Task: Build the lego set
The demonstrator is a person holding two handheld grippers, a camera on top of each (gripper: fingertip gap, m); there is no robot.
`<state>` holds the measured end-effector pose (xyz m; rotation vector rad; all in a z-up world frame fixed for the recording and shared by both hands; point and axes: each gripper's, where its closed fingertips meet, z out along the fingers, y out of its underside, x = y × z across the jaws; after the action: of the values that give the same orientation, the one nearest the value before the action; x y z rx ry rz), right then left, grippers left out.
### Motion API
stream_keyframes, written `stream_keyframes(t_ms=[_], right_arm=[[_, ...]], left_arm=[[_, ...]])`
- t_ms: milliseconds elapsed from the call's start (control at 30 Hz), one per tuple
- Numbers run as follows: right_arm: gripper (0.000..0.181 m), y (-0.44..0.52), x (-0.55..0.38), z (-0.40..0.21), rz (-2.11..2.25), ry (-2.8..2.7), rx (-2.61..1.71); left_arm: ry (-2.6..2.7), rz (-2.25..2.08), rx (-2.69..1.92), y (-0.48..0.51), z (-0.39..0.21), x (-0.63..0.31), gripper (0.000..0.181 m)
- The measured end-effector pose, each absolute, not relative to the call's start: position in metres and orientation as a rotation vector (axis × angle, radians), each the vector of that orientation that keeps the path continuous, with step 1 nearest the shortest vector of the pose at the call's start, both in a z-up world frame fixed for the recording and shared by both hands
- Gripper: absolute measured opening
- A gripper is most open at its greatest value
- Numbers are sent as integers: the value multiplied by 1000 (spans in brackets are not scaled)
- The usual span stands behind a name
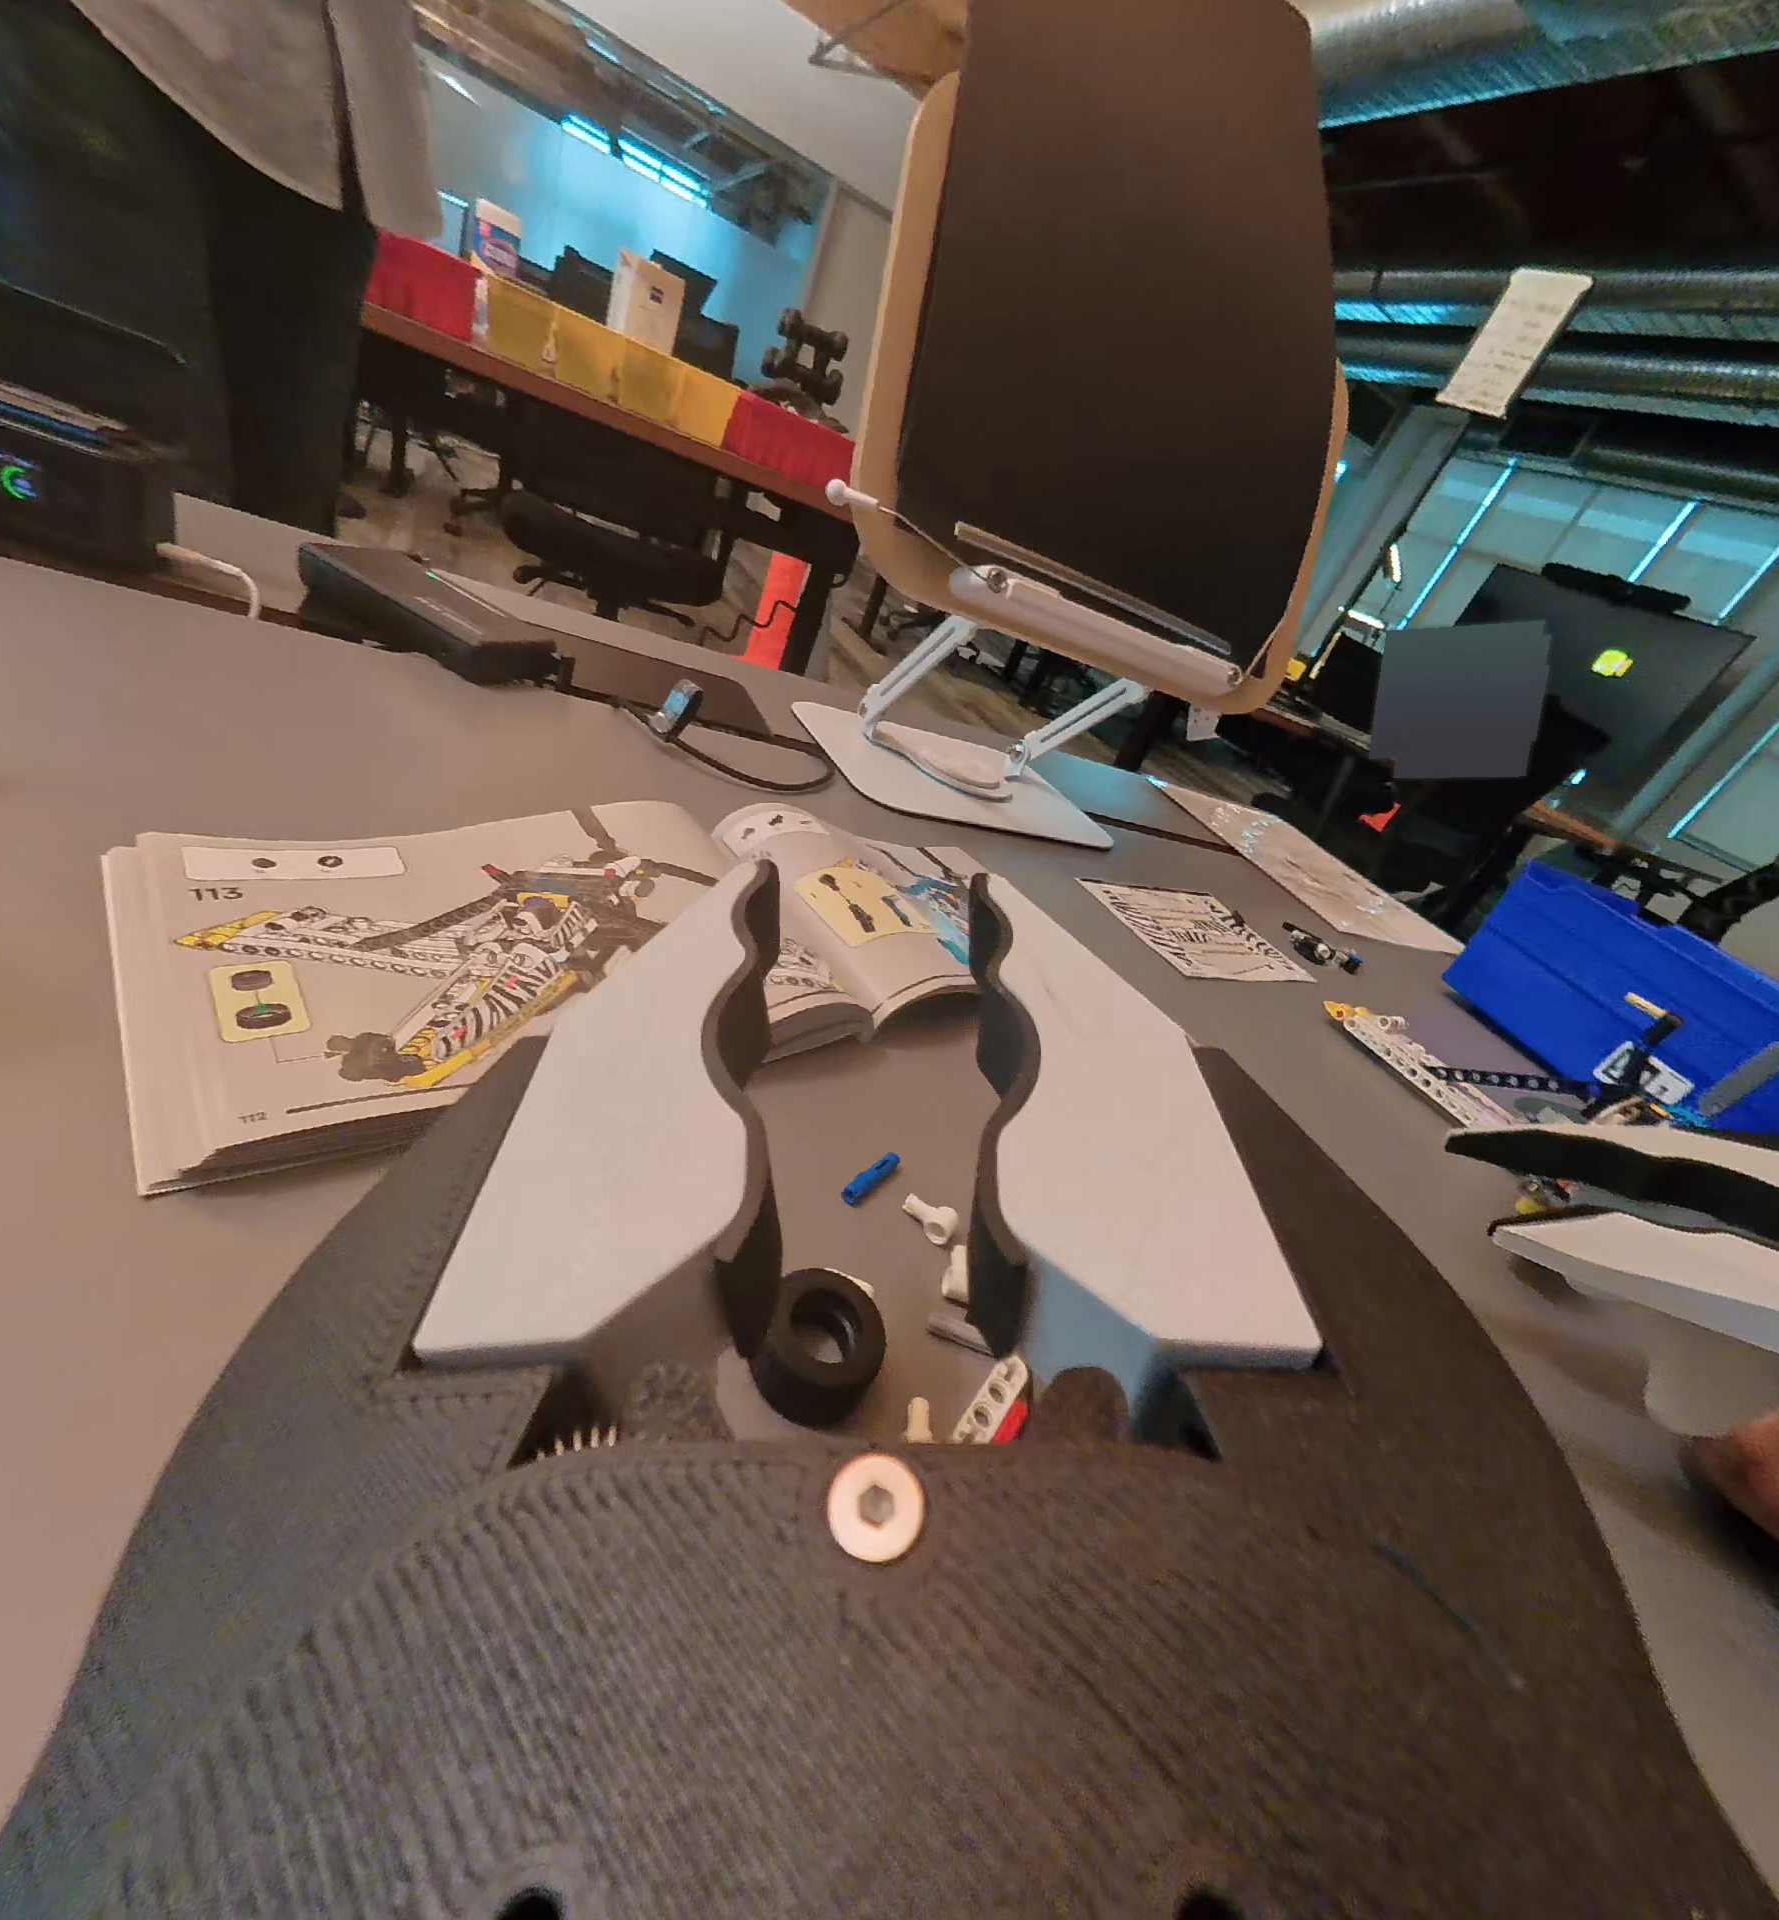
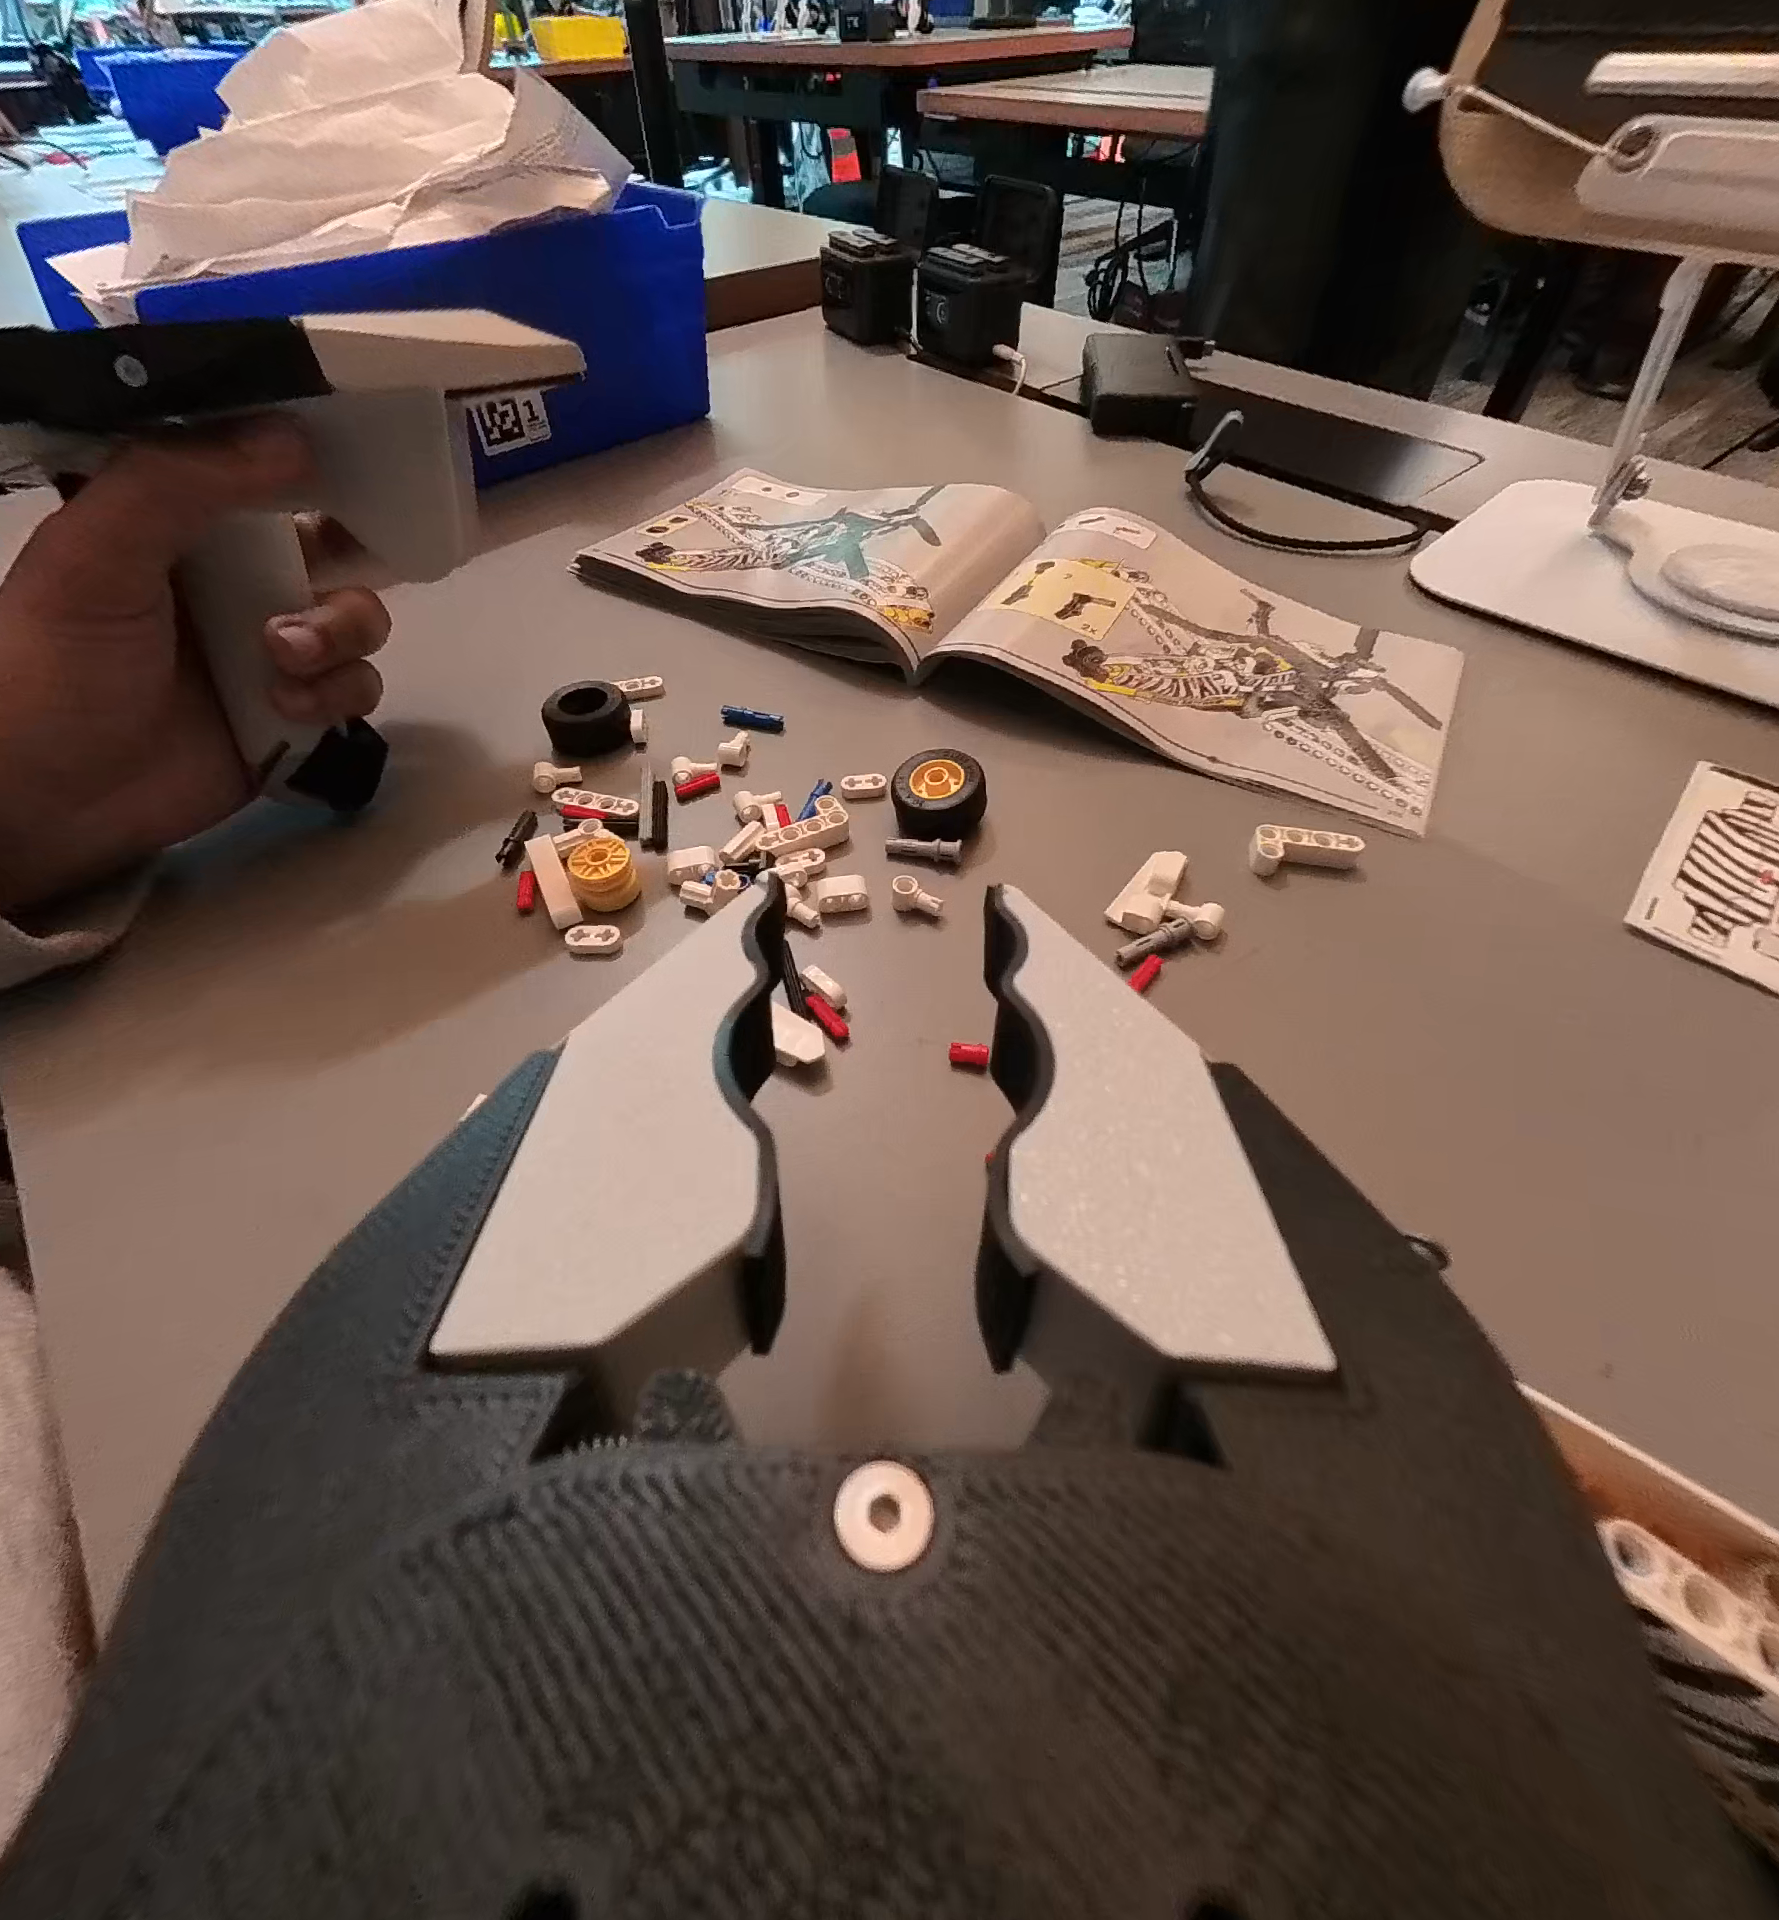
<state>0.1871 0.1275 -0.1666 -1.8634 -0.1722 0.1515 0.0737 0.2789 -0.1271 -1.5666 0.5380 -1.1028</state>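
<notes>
Part-picking stage: both tongs, left (image 1: 869, 1049) and right (image 2: 885, 914), gape empty over the tabletop (image 2: 1384, 1143); next, judged, close squarely on the black tyre (image 1: 825, 1345).

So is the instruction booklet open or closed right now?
Open. The booklet lies flat on the table with two pages spread either side of the spine, build diagrams facing up.

My feeds are evenly lit from overhead, with only soft shadows under the loose lego pieces (image 2: 750, 831) on the grey table (image 2: 1384, 1091). Far windows in my left wrist view glow a cool blue. Wide-angle bending curves the table edges. The hand (image 2: 116, 665) at near left smears with blur, and both gripper bodies up close look soft
</notes>
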Motion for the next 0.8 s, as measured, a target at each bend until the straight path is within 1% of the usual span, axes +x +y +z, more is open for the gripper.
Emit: stream_keyframes(t_ms=[133, 267, 567, 800], right_arm=[[37, 126, 189, -163, 180, -148, -1843], [36, 122, 189, -160, 184, -138, -1820], [37, 121, 188, -159, 182, -145, -1815], [37, 119, 184, -158, 165, -176, -1800]], left_arm=[[560, -1126, -1571, 274, -129, 75, 33], [595, -1163, -1564, 266, -129, 78, 26], [638, -1162, -1564, 261, -131, 84, 26], [671, -1180, -1545, 253, -129, 85, 31]])
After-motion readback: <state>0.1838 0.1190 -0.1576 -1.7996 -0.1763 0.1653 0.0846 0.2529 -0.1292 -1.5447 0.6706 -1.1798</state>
